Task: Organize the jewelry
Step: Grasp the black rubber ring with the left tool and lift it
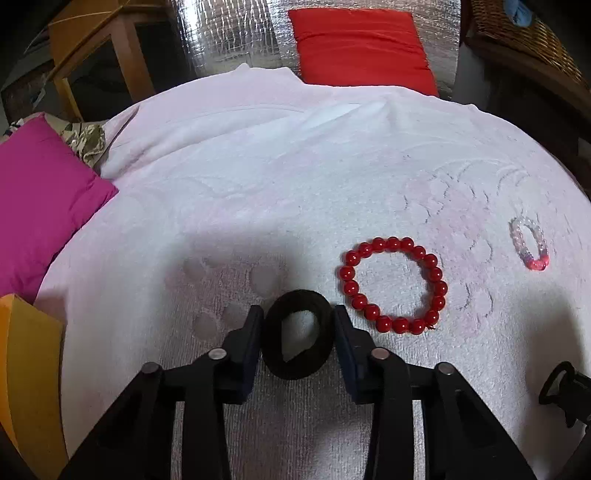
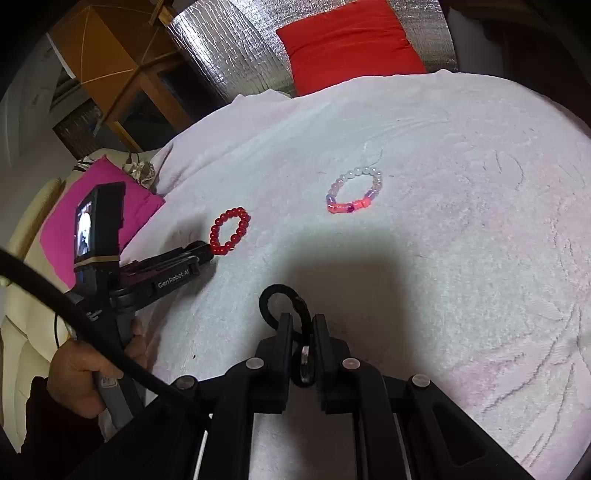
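Note:
My left gripper [image 1: 298, 317] has a finger on each side of a thick black hair tie [image 1: 297, 334] on the pale pink towel [image 1: 258, 184]; the fingers touch or nearly touch it. A red bead bracelet [image 1: 393, 284] lies flat just right of it and shows in the right wrist view [image 2: 229, 231]. A pink and clear bead bracelet [image 1: 530, 243] lies further right, also in the right wrist view [image 2: 354, 195]. My right gripper [image 2: 302, 321] is shut on a thin black band with a metal ring [image 2: 291, 314], held just above the towel. The left gripper shows there [image 2: 199, 251].
A magenta cushion [image 1: 40, 199] lies at the towel's left edge. A red cushion [image 1: 362, 48] and silver foil sheet [image 1: 236, 33] lie beyond the far edge. A wooden frame [image 1: 99, 48] stands far left, a wicker basket [image 1: 532, 40] far right. An orange box [image 1: 26, 369] sits near left.

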### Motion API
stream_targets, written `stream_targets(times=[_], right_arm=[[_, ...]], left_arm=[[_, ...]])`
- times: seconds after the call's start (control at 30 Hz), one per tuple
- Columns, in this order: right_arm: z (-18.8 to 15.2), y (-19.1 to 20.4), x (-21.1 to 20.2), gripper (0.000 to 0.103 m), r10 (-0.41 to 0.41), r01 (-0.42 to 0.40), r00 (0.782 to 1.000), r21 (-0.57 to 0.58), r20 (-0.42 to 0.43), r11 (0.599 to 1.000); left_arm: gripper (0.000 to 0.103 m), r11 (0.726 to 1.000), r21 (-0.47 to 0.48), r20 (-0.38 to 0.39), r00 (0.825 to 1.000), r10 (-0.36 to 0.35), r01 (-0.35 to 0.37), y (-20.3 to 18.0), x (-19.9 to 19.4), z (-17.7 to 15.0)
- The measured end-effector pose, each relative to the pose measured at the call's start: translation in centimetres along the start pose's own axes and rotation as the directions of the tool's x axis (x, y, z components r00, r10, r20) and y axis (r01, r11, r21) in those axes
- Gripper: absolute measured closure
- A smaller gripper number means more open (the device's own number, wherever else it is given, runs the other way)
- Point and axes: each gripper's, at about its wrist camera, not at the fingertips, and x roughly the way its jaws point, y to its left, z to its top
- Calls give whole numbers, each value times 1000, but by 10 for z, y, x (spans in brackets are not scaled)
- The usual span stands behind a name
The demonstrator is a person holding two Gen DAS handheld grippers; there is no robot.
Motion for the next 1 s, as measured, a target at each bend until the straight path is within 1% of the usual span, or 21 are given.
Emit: stream_targets(times=[0.07, 0.13, 0.2, 0.37, 0.67, 0.77, 1.0], right_arm=[[1, 3, 2, 91, -6, 6, 1000, -1, 3, 1000], [2, 5, 4, 91, -10, 10, 1000, 4, 3, 1000], [4, 7, 6, 91, -18, 17, 1000, 9, 4, 1000], [8, 10, 7, 91, -29, 29, 999, 24, 21, 999], [11, 21, -2, 91, -23, 21, 998, 36, 66, 999], [11, 26, -6, 91, -18, 16, 997, 33, 79, 999], [10, 38, -10, 91, -8, 6, 996, 18, 93, 1000]], left_arm=[[76, 1000, 6, 4, 1000, -2, 2, -1, -2, -1], [80, 1000, 17, 9, 1000, 6, -7, -1, -3, -1], [87, 1000, 22, 16, 1000, 13, -14, -1, -6, -2], [88, 997, 52, 64, 997, 50, -53, -4, -24, -3], [88, 992, 97, 159, 985, 65, -81, -11, -65, -10], [88, 992, 100, 177, 982, 62, -80, -8, -77, -12], [88, 991, 103, 197, 979, 59, -80, -2, -88, -15]])
